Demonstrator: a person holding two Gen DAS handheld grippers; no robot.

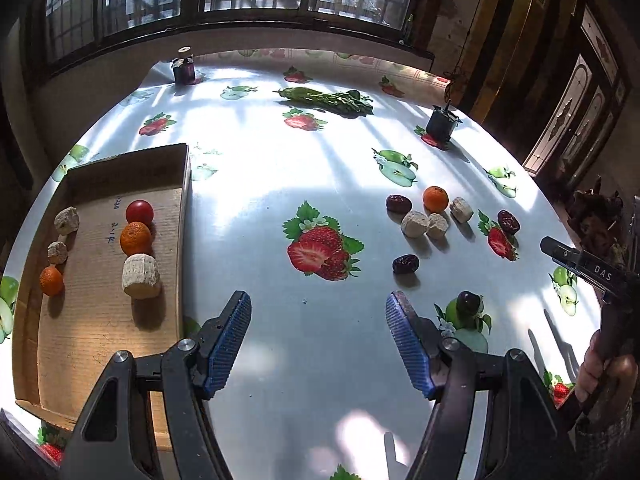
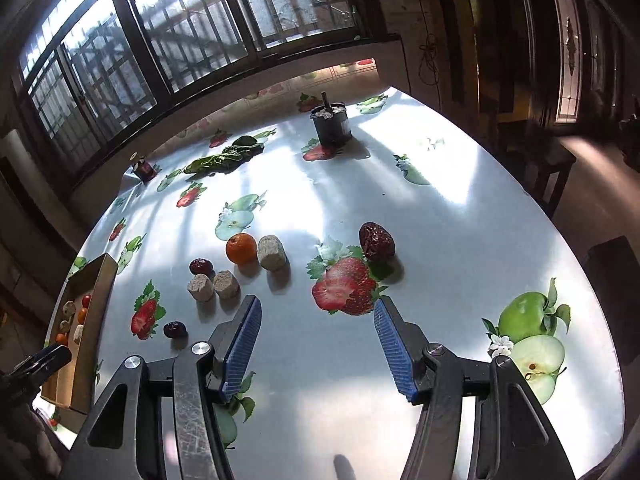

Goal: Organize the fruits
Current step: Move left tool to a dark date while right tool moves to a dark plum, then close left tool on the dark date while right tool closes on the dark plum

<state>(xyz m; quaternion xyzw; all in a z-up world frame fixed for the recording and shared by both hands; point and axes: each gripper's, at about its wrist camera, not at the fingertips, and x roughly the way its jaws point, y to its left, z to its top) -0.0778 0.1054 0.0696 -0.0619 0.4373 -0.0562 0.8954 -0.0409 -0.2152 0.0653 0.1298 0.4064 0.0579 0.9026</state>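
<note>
A shallow cardboard box (image 1: 176, 216) lies at the table's left. It holds a red tomato (image 1: 139, 211), two oranges (image 1: 135, 237), and beige cork-like chunks (image 1: 141, 276). On the table to the right lie an orange (image 1: 435, 199), several beige chunks (image 1: 415, 223) and dark red dates (image 1: 398, 203). My left gripper (image 1: 318, 300) is open and empty above the cloth. My right gripper (image 2: 318, 304) is open and empty, just short of a date (image 2: 376, 241); the orange (image 2: 241, 248) and the chunks (image 2: 272, 253) lie to its left.
The round table has a glossy cloth printed with strawberries and apples (image 1: 320, 184). A green leafy vegetable (image 1: 328, 100) lies at the far side. A dark can (image 1: 440, 122) and a small dark jar (image 1: 183, 68) stand near the far edge. Windows are behind.
</note>
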